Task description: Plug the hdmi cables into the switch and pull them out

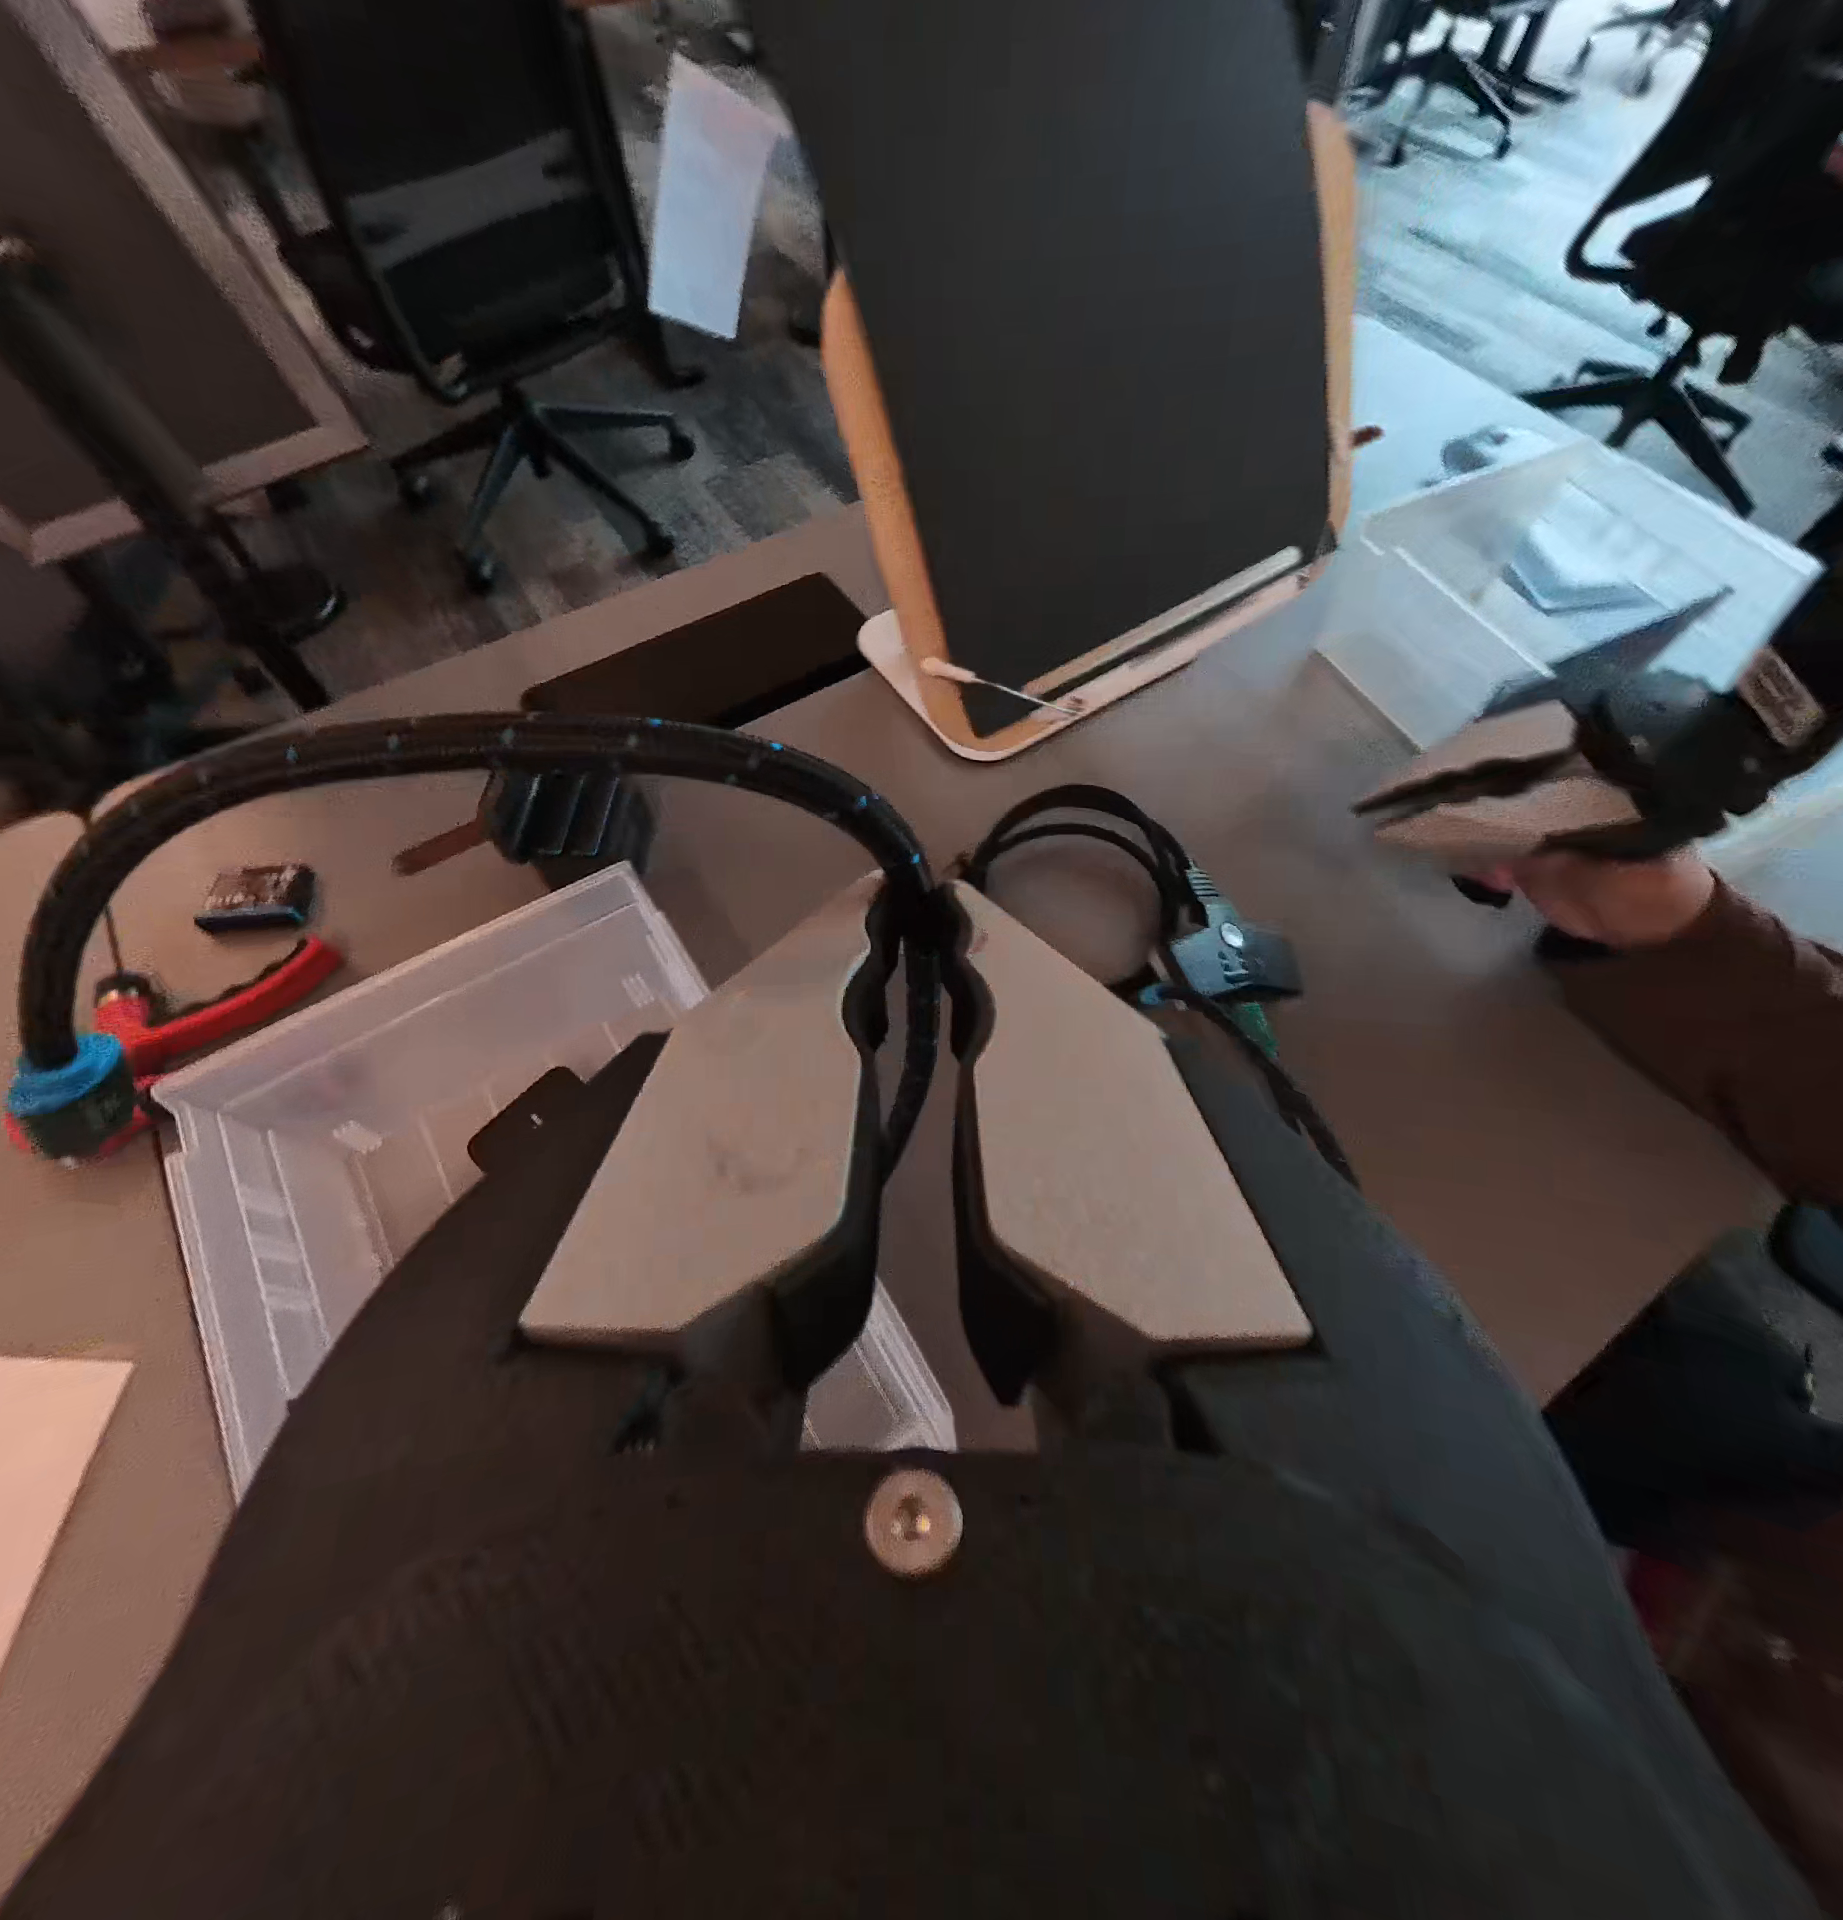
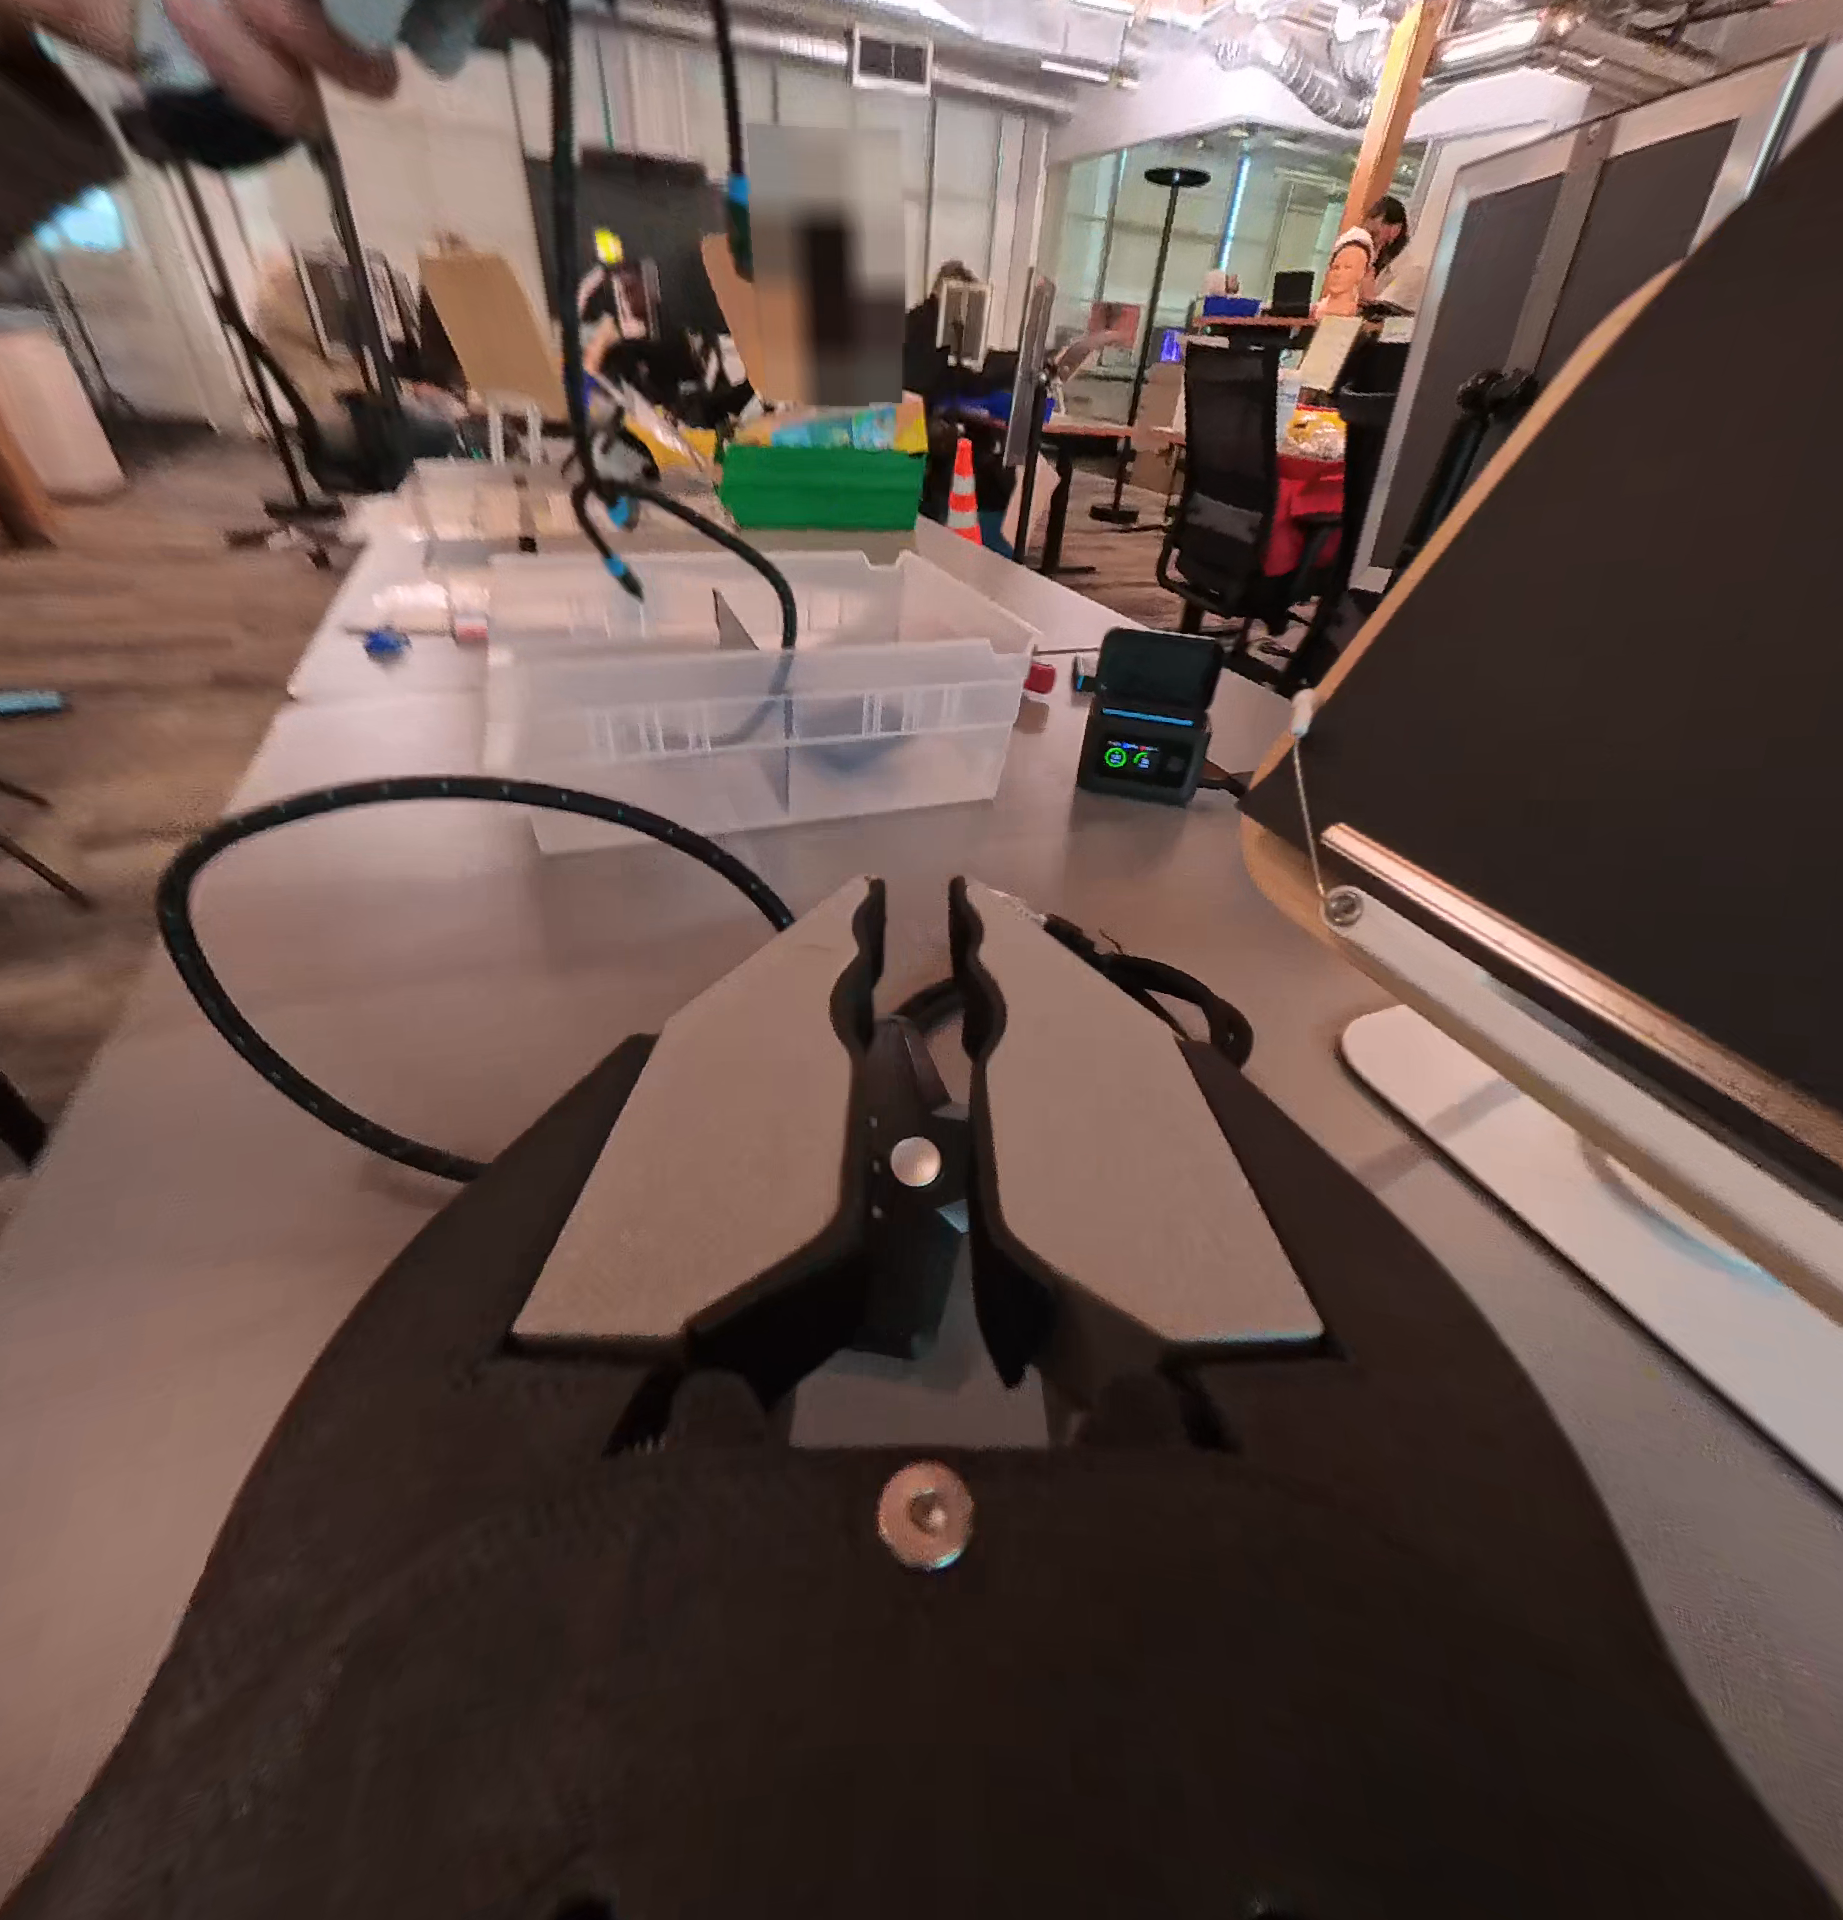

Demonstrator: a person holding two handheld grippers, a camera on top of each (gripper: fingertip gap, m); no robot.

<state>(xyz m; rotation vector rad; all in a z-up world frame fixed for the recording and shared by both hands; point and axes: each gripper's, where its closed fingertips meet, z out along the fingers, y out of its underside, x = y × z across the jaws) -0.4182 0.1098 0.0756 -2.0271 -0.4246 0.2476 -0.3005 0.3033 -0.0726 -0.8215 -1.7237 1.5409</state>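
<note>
Black braided HDMI cable (image 1: 397, 743) pinched in left gripper (image 1: 922, 914), lifted above clear bin (image 1: 397, 1039); right gripper (image 2: 915, 904) clamps black switch (image 2: 901, 1101) near table (image 2: 481, 966).

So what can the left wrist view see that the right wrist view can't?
Only the left wrist view shows the left gripper clamped on the braided cable, and the red-handled tool beside it. Only the right wrist view shows the right gripper around a small black switch, and a little lit-screen device. Both show the grey table, a clear bin and the dark upright board.
</note>
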